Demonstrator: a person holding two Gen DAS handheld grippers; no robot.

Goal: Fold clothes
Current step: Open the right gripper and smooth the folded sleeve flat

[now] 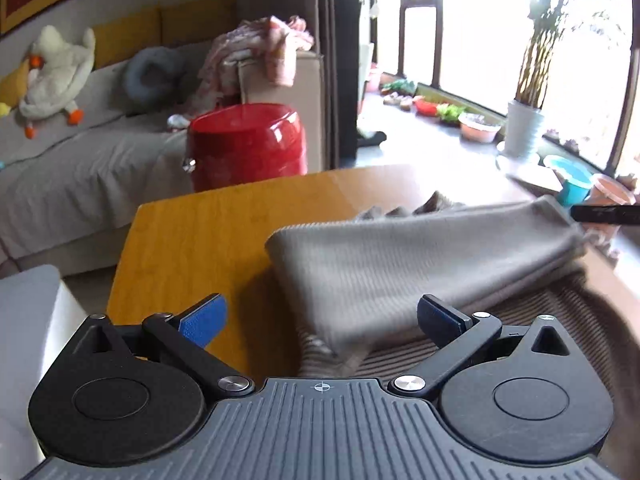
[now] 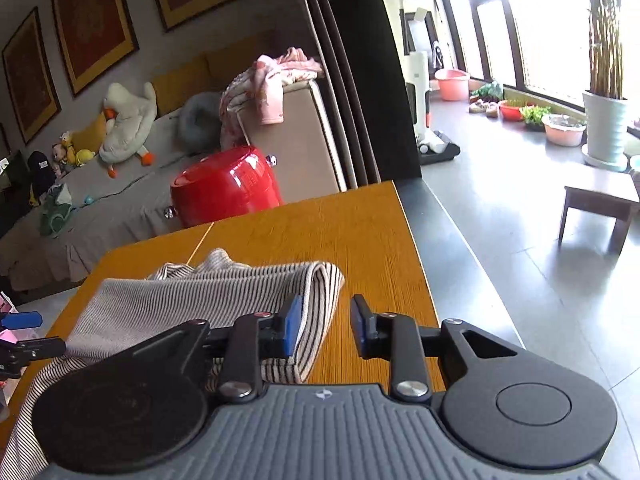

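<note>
Spreading behind everything, the long grey fabric sofa [image 2: 120,200] runs along the wall, beyond the far edge of the orange-brown wooden table [image 2: 340,232]. Against the table's far edge, between it and the sofa, stands the glossy red round plastic stool [image 2: 228,190]. On the sofa lies a white plush goose with orange feet [image 2: 128,128], and a pink crumpled garment [image 2: 276,80] is draped over the sofa's beige armrest. To the right of the table, grey floor tiles stretch to tall bright windows, where a pale ribbed plant pot [image 2: 604,128] and a small dark wooden stool [image 2: 600,204] stand well apart from it.

On the table lies the folded beige-and-dark striped knit garment [image 2: 180,296], its doubled edge towards the table's middle and bare wood around it. The left gripper [image 1: 320,320] hovers at the near side of the table with its blue-padded fingers wide apart, empty, the garment's corner between them. The right gripper [image 2: 325,328] has its fingers parted too, one pad just beside the garment's right fold, gripping nothing.
</note>
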